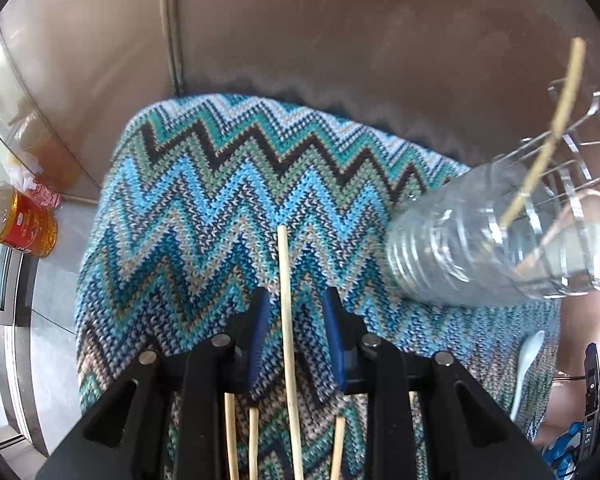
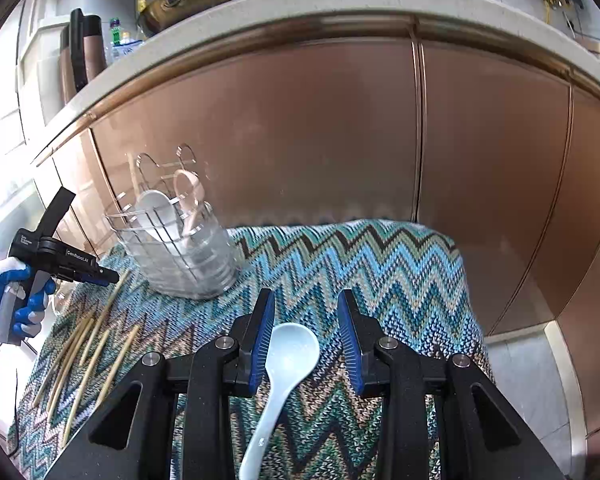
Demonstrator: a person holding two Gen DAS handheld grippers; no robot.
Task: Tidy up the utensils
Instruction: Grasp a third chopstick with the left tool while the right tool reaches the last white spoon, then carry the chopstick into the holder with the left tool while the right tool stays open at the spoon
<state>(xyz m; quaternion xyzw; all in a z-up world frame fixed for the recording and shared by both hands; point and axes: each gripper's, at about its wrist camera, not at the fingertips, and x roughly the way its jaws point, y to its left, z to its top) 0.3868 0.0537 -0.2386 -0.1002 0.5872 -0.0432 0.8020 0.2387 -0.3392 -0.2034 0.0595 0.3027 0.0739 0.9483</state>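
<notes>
My left gripper (image 1: 293, 304) is open, its jaws on either side of a bamboo chopstick (image 1: 287, 320) lying on the zigzag knit cloth (image 1: 204, 184). Several more chopsticks (image 1: 252, 440) lie below it; they also show in the right wrist view (image 2: 88, 356). A clear ribbed utensil holder (image 1: 488, 248) in a wire frame stands at right with one chopstick (image 1: 552, 128) in it. My right gripper (image 2: 306, 316) is open around the bowl of a white spoon (image 2: 288, 356) lying on the cloth. The holder (image 2: 188, 256) contains a white spoon (image 2: 156, 212) and a pink spoon (image 2: 190, 200).
A copper-coloured cabinet front (image 2: 300, 128) rises behind the cloth, under a pale counter edge (image 2: 340, 0). A red tin (image 1: 20, 224) sits on the floor at left. The left gripper body (image 2: 56, 256) and gloved hand (image 2: 16, 304) appear in the right wrist view.
</notes>
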